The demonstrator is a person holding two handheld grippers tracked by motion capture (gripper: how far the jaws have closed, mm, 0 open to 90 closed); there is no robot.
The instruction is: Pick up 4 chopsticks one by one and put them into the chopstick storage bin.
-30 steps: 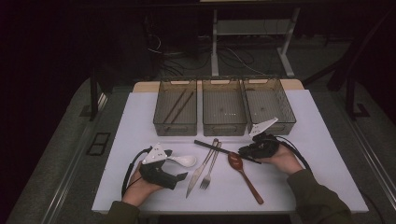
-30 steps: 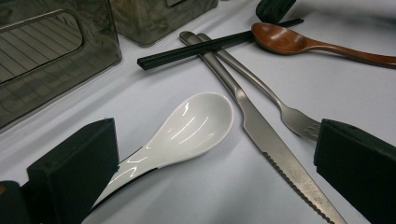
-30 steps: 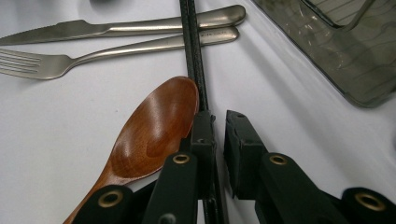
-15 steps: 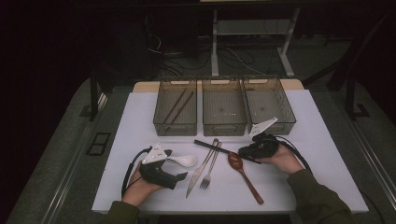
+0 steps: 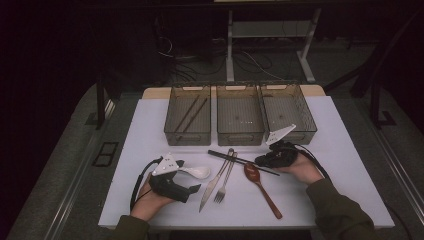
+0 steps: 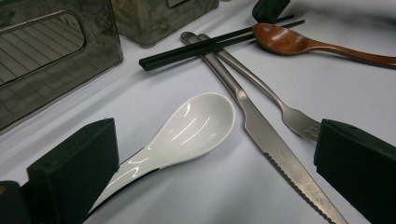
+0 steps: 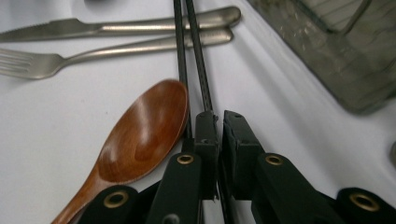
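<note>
Three bins [image 5: 240, 120] behind — knife [image 5: 212, 187], fork [image 5: 223, 186], white spoon [image 5: 195, 172].

A glossy white ceramic spoon [image 6: 187, 130]; a reddish-brown wooden spoon [image 7: 140, 135]; a pair of matte black chopsticks [image 7: 191, 56]; a dull silver steel knife [image 6: 271, 144] with serrated edge; a matching silver fork [image 6: 285, 112]; three smoky grey translucent bins [image 5: 240, 137] with ribbed floors; a pale white desk [image 5: 340, 165].

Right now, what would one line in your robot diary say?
right claw: shut on black chopsticks | left claw: open around white spoon | knife, fork, wooden spoon: on table
</note>
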